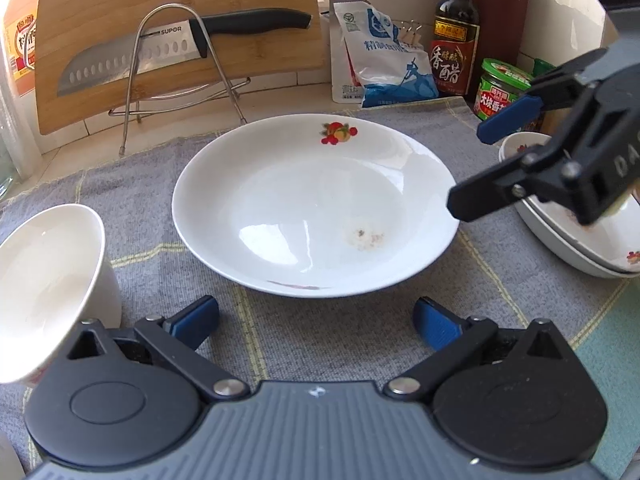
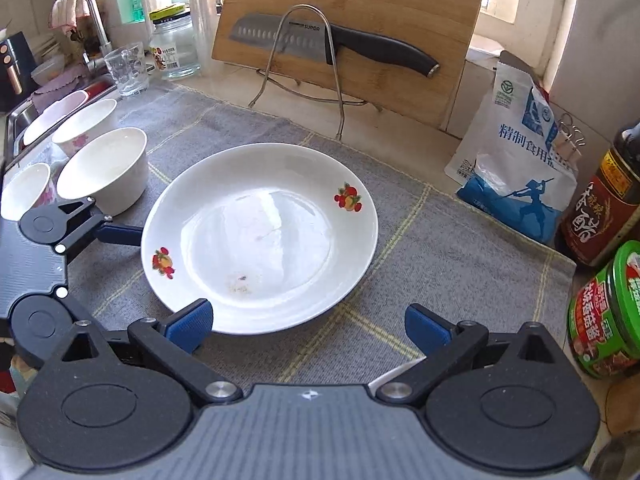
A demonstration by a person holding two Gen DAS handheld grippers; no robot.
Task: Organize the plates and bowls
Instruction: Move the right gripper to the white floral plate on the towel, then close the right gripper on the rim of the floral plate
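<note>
A white plate (image 1: 316, 204) with fruit prints lies on the grey cloth (image 1: 332, 332); it also shows in the right wrist view (image 2: 260, 236). My left gripper (image 1: 316, 320) is open and empty just in front of the plate's near rim. My right gripper (image 2: 308, 326) is open and empty at the plate's other side; in the left wrist view it (image 1: 476, 168) hovers at the plate's right rim. A white bowl (image 1: 48, 284) stands left of the plate. Stacked plates (image 1: 580, 248) lie at the right. Several more bowls (image 2: 86, 124) stand by the sink.
A cutting board (image 1: 180, 40) with a knife (image 1: 160, 52) leans in a wire rack behind the plate. A salt bag (image 1: 380, 60), vinegar bottle (image 1: 456, 36) and green-lidded jar (image 1: 504, 88) stand at the back right. A glass jar (image 2: 174, 44) and cup (image 2: 126, 66) stand near the sink.
</note>
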